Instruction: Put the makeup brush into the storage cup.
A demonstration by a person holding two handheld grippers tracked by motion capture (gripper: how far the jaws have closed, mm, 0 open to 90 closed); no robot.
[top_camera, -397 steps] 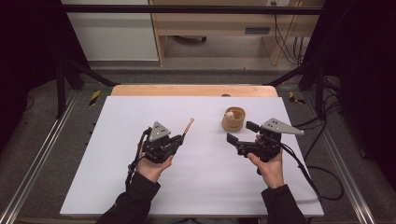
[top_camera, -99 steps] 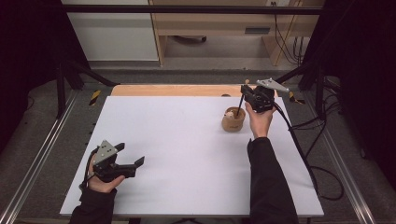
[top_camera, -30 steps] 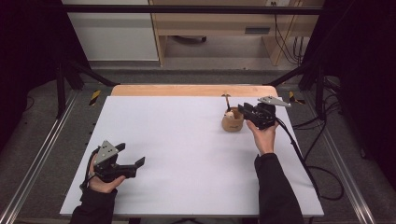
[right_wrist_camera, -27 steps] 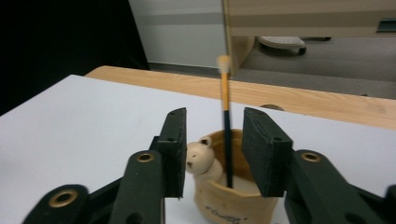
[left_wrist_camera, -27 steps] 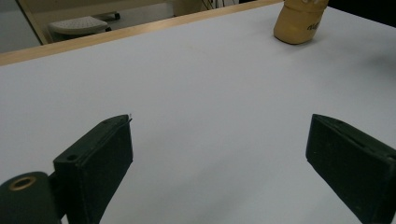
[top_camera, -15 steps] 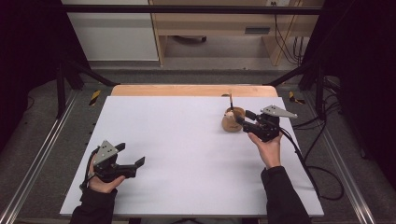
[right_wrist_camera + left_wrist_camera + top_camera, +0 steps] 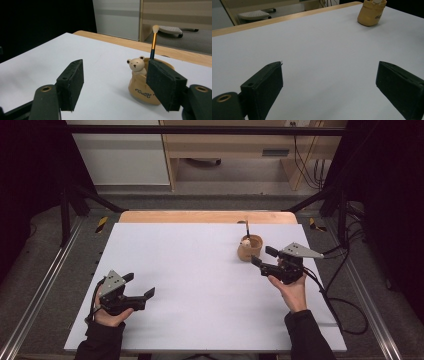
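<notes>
Two claws, left claw (image 7: 141, 287) and right claw (image 7: 264, 257), gape wide; round tan bear pot (image 7: 249, 247) holds a slim brush (image 7: 153, 41).

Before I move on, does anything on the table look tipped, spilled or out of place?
Nothing stands out. The bear-figured holder stands upright on the white table with the brush upright in it, tip up. Both the right gripper and left gripper are open and empty.

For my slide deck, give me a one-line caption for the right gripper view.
Open right gripper facing a tan bear-figure pot with a brush standing upright in it.
</notes>
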